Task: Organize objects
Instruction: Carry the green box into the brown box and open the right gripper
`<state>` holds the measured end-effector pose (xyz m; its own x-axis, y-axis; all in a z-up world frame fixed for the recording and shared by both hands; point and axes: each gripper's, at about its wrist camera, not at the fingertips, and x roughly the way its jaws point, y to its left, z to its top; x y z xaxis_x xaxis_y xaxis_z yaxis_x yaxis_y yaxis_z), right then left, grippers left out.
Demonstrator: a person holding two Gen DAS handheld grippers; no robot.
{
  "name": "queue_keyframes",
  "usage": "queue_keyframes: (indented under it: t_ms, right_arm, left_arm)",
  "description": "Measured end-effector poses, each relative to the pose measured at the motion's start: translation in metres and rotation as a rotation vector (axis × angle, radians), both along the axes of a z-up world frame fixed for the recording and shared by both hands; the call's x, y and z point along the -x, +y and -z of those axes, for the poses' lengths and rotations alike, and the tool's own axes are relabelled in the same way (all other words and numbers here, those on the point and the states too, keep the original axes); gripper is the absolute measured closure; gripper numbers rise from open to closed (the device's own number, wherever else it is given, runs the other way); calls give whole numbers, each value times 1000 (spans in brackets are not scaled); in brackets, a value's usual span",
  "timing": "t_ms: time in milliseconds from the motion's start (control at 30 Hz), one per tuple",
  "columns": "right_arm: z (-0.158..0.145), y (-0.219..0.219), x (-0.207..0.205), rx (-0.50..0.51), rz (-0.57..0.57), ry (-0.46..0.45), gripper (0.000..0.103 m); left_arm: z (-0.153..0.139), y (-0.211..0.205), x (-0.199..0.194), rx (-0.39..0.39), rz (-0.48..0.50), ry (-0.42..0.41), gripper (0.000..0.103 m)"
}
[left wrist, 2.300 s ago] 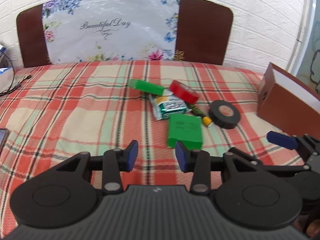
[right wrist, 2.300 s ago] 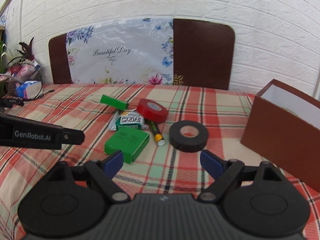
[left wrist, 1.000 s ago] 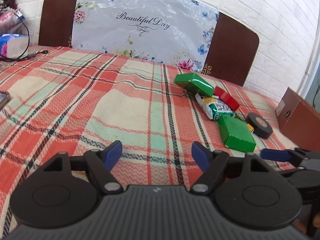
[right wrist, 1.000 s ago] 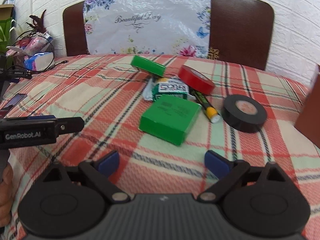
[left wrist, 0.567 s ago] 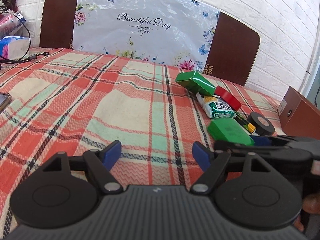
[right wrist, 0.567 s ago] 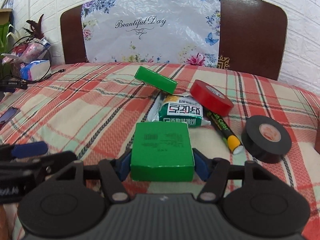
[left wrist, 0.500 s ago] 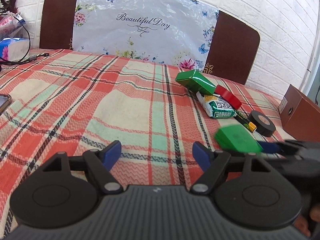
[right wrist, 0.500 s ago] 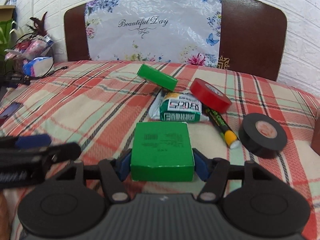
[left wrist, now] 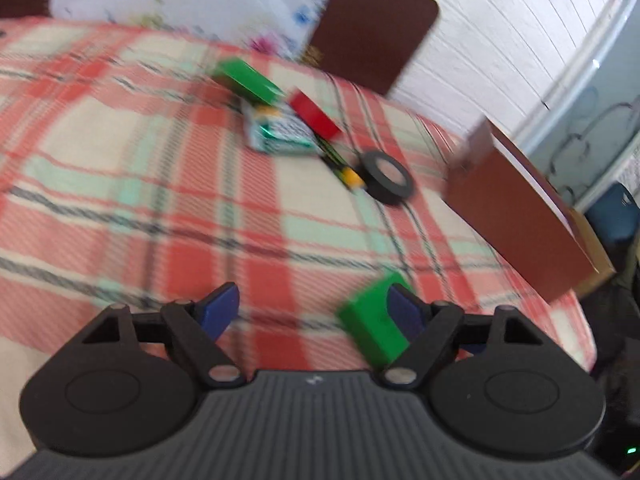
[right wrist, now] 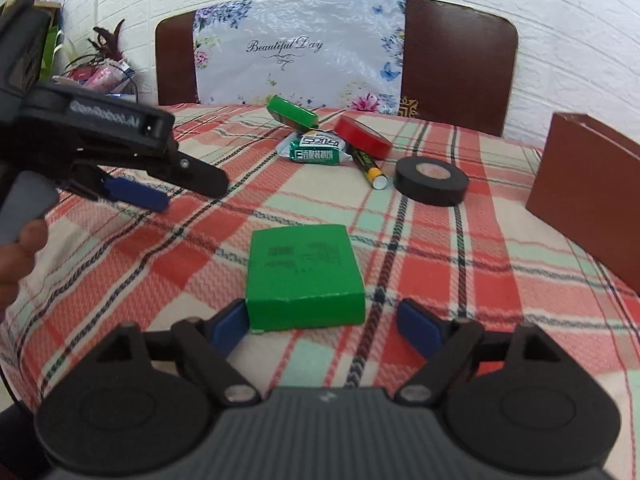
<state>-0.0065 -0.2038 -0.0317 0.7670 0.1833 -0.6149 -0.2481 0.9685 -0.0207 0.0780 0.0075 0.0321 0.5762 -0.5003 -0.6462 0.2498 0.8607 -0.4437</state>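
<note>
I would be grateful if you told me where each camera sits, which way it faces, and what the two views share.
Left wrist: on the left tool, blurred, looking across the plaid cloth toward the brown box; its own open fingers show.
Right wrist: on the right tool, facing the headboard; its open fingers flank the green box; the left tool and left hand show at the left.
Shared: green box, black tape, red tape, brown box.
</note>
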Motion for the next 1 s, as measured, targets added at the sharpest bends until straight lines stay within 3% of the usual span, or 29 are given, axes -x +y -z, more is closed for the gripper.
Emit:
queue_keyframes:
  t_ms: [133,167,200,333,467,600,700,833,1000]
  right_arm:
    - [-2,5,-5,23,-32,0,21]
    - [-1,6,-6,22,-45,3,26]
    - [-2,7,-7,19,-65,2,41]
    - [-3,3,-4,37,-34,-39,42]
    - [-23,-30,0,2,71,-172,42]
    - [-53,-68,-5,14,209,-339,42]
    - [-72,-106,-17,6,303,-411,42]
    - [-84,-154,-38,-16,413,-459,41]
    - [-78,-193,-66,-50,480,-437,41]
  left_arm:
    - [9,-30,-7,17,52,109,32]
    - [10,-37,-8,-4,47,108,34]
    - [10,-44,-8,-29,48,94,46]
    - [-3,-63,-16,-70,67,89,56]
    - [-46,-100,-22,-70,143,-33,59]
    - [-92,-160,-30,-96,242,-189,59]
    - [-112,-205,-38,-107,308,-275,59]
    - [-117,-256,-54,-113,367,-322,59]
    - [-106,-291,-79,-120,381,-315,59]
